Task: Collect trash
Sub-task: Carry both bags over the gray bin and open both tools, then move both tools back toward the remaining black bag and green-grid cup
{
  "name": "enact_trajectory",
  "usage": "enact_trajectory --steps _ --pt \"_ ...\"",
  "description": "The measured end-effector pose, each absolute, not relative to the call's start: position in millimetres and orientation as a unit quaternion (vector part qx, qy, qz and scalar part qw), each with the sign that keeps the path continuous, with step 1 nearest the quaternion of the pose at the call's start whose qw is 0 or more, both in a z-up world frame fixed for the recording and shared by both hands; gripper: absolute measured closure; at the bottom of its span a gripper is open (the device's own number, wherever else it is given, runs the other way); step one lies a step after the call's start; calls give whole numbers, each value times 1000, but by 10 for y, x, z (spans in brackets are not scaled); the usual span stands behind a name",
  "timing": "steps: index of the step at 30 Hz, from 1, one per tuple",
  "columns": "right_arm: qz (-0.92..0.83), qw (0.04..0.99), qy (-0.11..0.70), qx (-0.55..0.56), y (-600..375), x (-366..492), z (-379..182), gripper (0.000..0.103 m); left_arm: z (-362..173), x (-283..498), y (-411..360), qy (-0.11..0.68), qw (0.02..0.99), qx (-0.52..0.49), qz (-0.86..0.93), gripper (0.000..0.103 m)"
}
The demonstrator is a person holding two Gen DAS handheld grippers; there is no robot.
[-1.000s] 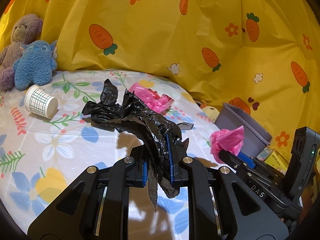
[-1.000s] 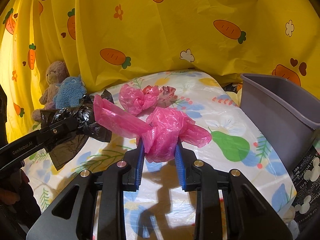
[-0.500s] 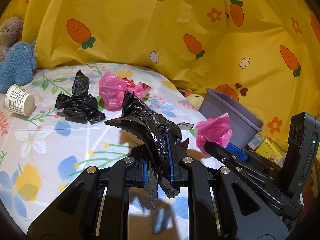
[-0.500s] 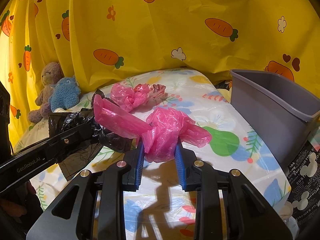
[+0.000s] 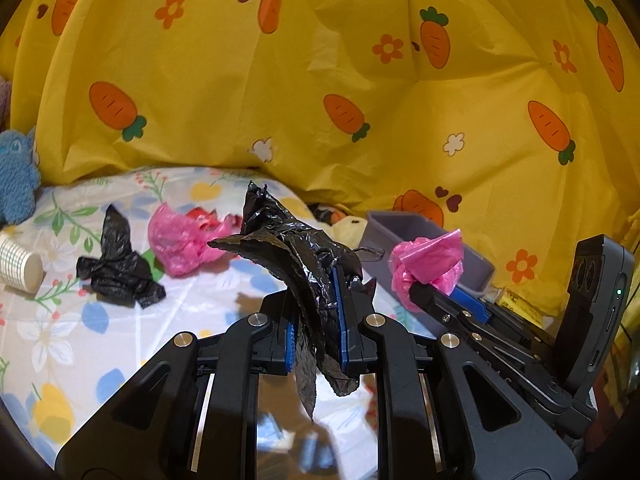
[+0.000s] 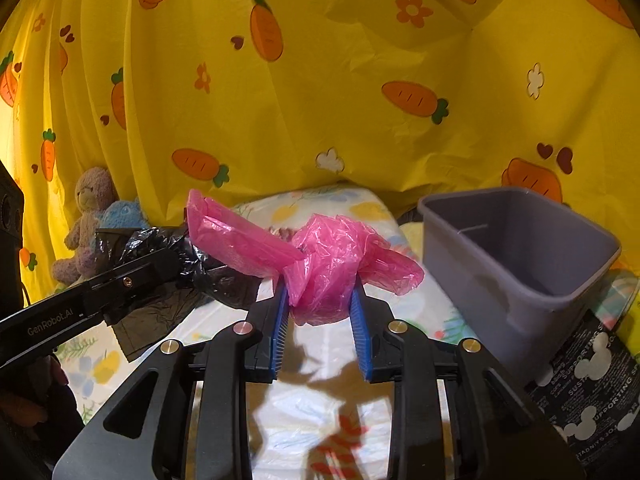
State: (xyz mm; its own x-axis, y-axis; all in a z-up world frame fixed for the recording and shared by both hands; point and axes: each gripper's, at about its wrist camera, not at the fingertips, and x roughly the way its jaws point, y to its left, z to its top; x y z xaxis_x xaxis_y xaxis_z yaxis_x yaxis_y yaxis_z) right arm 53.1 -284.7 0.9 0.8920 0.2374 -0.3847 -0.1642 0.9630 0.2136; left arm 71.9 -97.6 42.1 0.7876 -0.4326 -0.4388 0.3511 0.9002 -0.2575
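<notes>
My left gripper [image 5: 316,296] is shut on a crumpled black plastic bag [image 5: 296,248] and holds it above the floral table. My right gripper [image 6: 320,292] is shut on a crumpled pink plastic bag [image 6: 332,260], lifted above the table just left of the grey bin [image 6: 520,264]. In the left wrist view the right gripper with its pink bag [image 5: 428,264] sits in front of the bin [image 5: 424,232]. In the right wrist view the left gripper's black bag [image 6: 192,256] is at left. On the table lie another black bag [image 5: 116,276], another pink bag [image 5: 180,240] and a paper cup [image 5: 18,268].
A yellow carrot-print cloth [image 5: 320,80] hangs behind the table. A blue plush toy [image 5: 16,184] and a bear [image 6: 86,216] sit at the far left. A black printed packet [image 6: 592,384] lies beside the bin at right.
Both grippers have moved right toward the grey bin with their bags held. The bin looks nearer and larger in the right wrist view; the table trash has shifted left.
</notes>
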Motion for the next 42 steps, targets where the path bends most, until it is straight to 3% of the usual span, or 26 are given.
enact_trajectory --steps 9,22,37,39,40,41,42 --pt "-2 976 188 108 -3699 814 240 73 909 1150 -1873 228 927 -75 -290 89" --pt "-84 960 227 140 -4487 1032 -5 73 618 1672 -2827 271 889 -68 -363 89" --pt "-97 954 250 133 -4582 1164 -106 72 356 1940 -3055 306 862 -85 -396 89" --pt "-96 954 252 132 -4575 1178 -118 67 348 1947 -3056 303 862 -85 -398 88" --pt "-96 954 253 130 -4564 1184 -121 65 349 1949 -3061 302 861 -86 -400 88" --pt "-97 954 253 129 -4560 1186 -128 58 345 1954 -3058 301 860 -87 -404 79" --pt "-99 954 253 128 -4559 1187 -137 55 348 1952 -3049 298 861 -88 -402 58"
